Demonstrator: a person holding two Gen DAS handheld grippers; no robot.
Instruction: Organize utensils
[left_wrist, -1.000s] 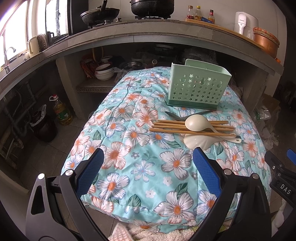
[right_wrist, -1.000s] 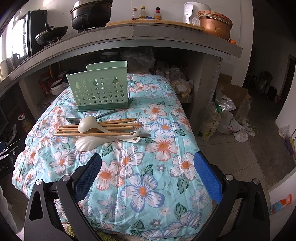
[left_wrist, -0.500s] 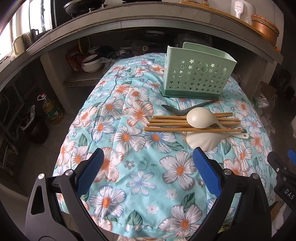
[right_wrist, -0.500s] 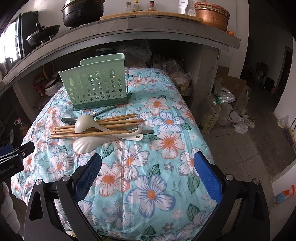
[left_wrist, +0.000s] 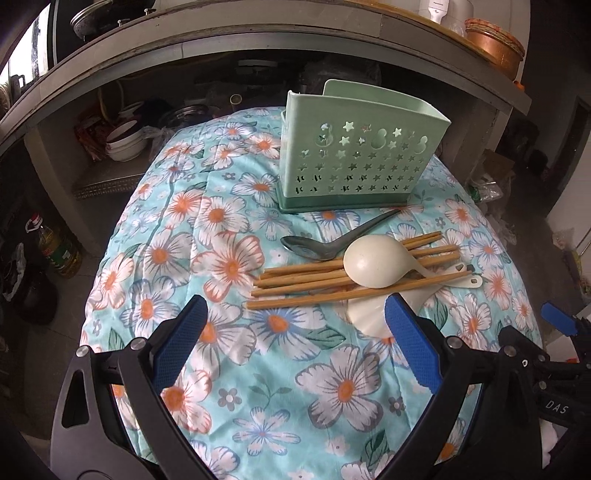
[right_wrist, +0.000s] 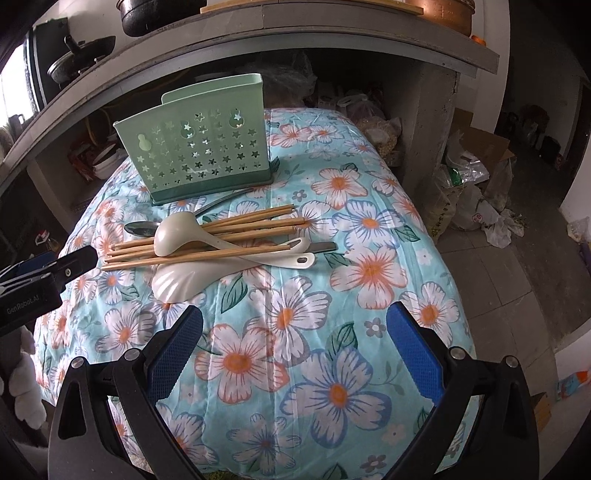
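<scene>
Grey concrete counter (left_wrist: 258, 33) curves overhead w/ black pots (right_wrist: 147, 16) and a copper bowl (left_wrist: 495, 46) on top. Underneath, dark shelf w/ stacked bowls (left_wrist: 123, 142). Daylight from window at left. Grey tile floor (right_wrist: 491, 280), plastic bags (right_wrist: 469, 199) & cardboard at right.

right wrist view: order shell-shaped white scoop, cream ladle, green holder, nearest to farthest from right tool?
1. Shell-shaped white scoop, just ahead-left of the right tool.
2. Cream ladle, on the chopsticks beyond it.
3. Green holder, farthest, at the back.

The left gripper (left_wrist: 293, 326) fills the lower frame, jaws spread wide — holding nothing. The right gripper (right_wrist: 294, 328) sits likewise; its height looks similar, perhaps.
</scene>
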